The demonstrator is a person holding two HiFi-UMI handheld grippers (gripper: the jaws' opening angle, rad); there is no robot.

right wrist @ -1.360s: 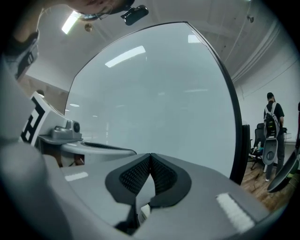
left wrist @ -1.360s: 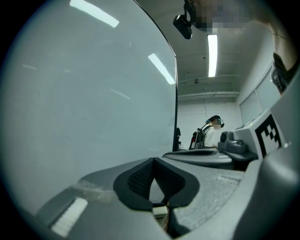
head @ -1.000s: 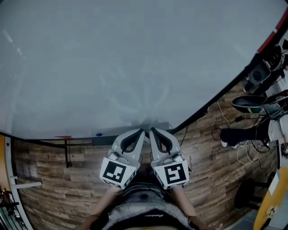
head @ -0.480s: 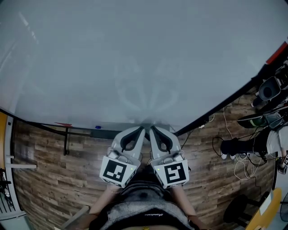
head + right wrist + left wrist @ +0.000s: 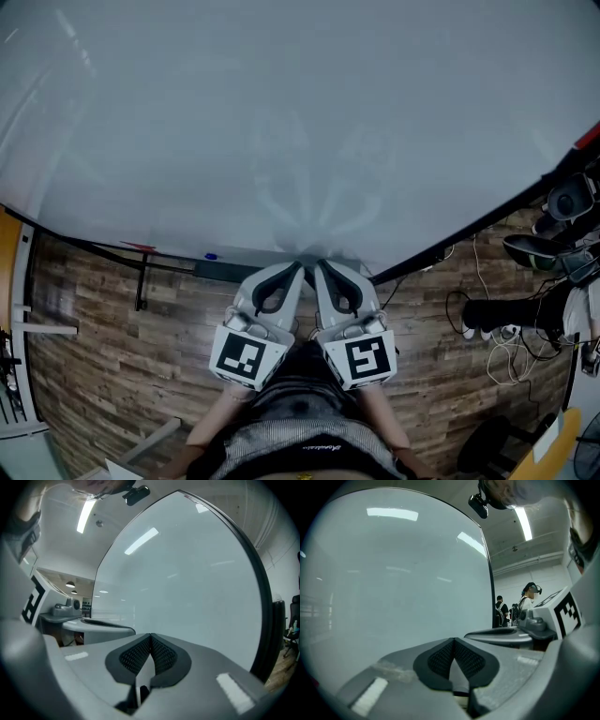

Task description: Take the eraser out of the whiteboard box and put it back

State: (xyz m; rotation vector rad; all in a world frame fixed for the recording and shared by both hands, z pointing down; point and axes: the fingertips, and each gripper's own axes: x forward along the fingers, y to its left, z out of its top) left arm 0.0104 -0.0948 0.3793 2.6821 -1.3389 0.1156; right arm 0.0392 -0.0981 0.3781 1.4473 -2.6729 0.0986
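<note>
A large whiteboard [image 5: 281,112] fills the head view. Along its lower edge runs a dark tray [image 5: 230,271] with a red item [image 5: 139,247] and a blue item [image 5: 210,255] on the ledge. I see no eraser in any view. My left gripper [image 5: 298,268] and right gripper [image 5: 319,266] are held side by side with their tips close to the board's lower edge. In the left gripper view the left gripper [image 5: 453,640] is shut with nothing between its pads. The right gripper [image 5: 150,635] is also shut and holds nothing. Both face the bare board.
Wood-plank floor [image 5: 112,356] lies below the board. A black stand leg [image 5: 141,281] is at the left. Cables [image 5: 502,342] and dark shoes and gear [image 5: 511,309] lie at the right. People [image 5: 527,599] stand far off past the board's edge.
The head view has shifted, so the board's lower edge and the gear at the right sit differently in the picture. Both grippers stay together and shut.
</note>
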